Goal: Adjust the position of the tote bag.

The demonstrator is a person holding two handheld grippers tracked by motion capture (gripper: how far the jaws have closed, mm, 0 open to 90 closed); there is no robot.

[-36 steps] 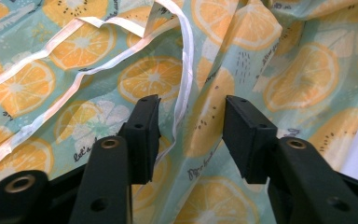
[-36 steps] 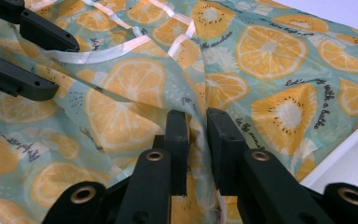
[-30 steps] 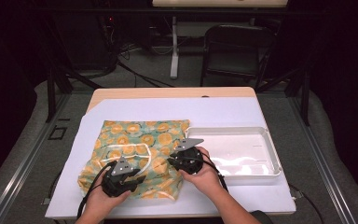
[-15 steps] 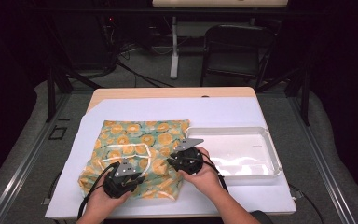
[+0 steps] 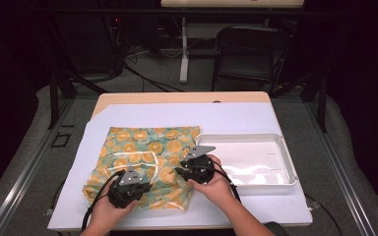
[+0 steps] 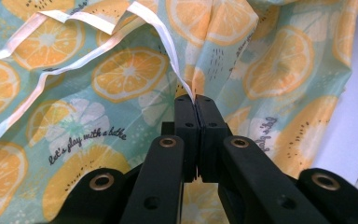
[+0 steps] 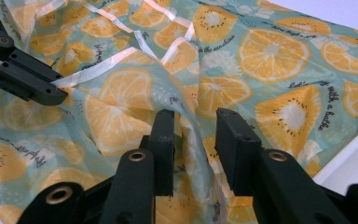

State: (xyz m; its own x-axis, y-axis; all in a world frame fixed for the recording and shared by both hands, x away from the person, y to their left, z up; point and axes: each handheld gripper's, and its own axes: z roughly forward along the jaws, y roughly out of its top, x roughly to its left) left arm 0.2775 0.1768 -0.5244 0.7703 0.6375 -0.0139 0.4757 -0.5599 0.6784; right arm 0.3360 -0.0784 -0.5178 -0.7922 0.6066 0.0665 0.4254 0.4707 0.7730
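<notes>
Gripping: left gripper (image 6: 196, 100) has just clenched on a fold of the cloth (image 5: 142, 162), at the cloth's near left edge.
Right gripper (image 7: 195, 126): jaws apart, just been opening, a ridge of cloth standing loose between them, at the cloth's near right.
Cloth: on the white sheet (image 5: 236, 118), orange-slice print.
Tray (image 5: 288, 160): just right of the cloth.

The orange-print cloth (image 6: 121, 74) carries cursive script: "let's play with a bathe" beside a white flower; the other lines on it are too broken to read.
</notes>
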